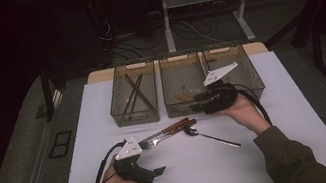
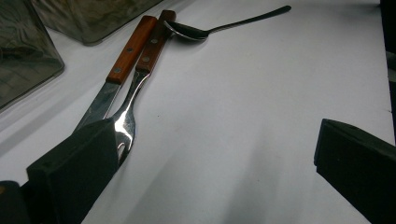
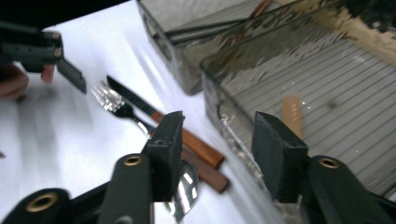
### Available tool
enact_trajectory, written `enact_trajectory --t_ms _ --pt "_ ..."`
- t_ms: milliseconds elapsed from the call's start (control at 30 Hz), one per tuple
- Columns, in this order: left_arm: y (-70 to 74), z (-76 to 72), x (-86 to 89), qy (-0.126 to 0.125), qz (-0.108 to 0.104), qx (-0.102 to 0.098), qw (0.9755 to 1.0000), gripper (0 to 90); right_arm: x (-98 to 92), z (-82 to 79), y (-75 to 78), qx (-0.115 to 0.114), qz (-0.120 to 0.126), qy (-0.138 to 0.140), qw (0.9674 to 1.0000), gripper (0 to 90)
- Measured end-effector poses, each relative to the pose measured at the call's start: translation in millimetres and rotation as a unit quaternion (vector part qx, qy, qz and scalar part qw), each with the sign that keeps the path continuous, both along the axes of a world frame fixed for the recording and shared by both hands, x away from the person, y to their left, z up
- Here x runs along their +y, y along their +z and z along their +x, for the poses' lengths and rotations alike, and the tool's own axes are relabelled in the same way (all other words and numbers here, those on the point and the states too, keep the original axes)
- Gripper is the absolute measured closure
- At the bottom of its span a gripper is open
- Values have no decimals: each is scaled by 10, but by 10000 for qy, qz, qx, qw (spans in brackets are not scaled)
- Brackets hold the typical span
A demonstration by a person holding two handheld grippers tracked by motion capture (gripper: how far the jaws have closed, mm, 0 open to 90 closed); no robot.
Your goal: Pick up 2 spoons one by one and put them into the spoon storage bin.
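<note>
From above, the small brown piece (image 1: 183, 95) in the middle bin (image 1: 174, 110) is too small to name, and in the right gripper view it is a blur behind ribbed plastic. The left hand-held gripper (image 2: 212, 158) covers the fork's (image 2: 125, 122) tines and the knife's (image 2: 100, 105) blade tip. The spoon's (image 3: 184, 191) bowl is half hidden behind the right hand-held gripper (image 3: 219, 154).

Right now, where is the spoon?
In the high view the spoon lies on the white table, right of centre, its bowl touching the wooden handle ends of the fork and knife.
</note>
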State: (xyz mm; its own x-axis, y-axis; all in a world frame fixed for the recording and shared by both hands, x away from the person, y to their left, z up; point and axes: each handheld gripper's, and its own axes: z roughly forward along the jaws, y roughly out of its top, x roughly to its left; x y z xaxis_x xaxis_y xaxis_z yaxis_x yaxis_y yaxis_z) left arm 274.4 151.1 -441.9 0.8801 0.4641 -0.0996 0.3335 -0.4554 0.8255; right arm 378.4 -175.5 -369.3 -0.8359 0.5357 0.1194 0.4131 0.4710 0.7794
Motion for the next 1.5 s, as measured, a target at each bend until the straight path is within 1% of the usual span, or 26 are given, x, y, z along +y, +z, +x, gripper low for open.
enact_trajectory --t_ms 67,100,167,333,433,633,800,1000,1067,1133,1200,1333,1367,1467,1500 --pt "-1 0 0 1 5 2 10000 0 9 -39 -58 39 -30 34 10000 569" --pt "1 3 3 -17 41 -7 10000 0 13 -54 -90 82 -34 50 9999 572" --pt "1 1 2 -18 43 -9 10000 0 23 -80 -161 156 -72 57 9998 577" --pt "0 2 1 -14 39 -3 10000 0 51 -112 -378 376 -198 88 9991 582" --pt "-1 1 -1 -14 41 -1 10000 0 84 -110 -483 488 -286 112 9983 574" --pt "1 -1 0 -29 47 -9 10000 0 154 -106 -632 560 -455 132 9973 554" --pt "0 -1 -1 -27 41 -6 10000 0 186 -112 -709 550 -575 124 9967 536" --pt "-2 -1 -4 -36 43 -5 10000 0 210 -125 -749 501 -619 130 9967 536" --pt "-2 0 -3 -35 42 -4 10000 0 225 -133 -756 448 -617 171 9969 537" --pt "-2 0 -3 -31 44 -3 10000 0 248 -148 -767 414 -680 191 9966 536" --pt "-2 0 -4 -35 45 -4 10000 0 268 -172 -779 314 -725 196 9967 535" --pt "-3 0 -6 -39 51 -2 10000 0 283 -201 -783 182 -804 221 9964 540" --pt "-3 -1 -7 -40 48 -2 10000 0 284 -207 -783 165 -804 237 9963 553" --pt "-3 -1 -7 -48 60 -6 10000 0 293 -227 -783 142 -815 332 9960 570" --pt "-4 -2 -8 -42 57 0 10000 0 294 -227 -785 63 -902 400 9951 569"
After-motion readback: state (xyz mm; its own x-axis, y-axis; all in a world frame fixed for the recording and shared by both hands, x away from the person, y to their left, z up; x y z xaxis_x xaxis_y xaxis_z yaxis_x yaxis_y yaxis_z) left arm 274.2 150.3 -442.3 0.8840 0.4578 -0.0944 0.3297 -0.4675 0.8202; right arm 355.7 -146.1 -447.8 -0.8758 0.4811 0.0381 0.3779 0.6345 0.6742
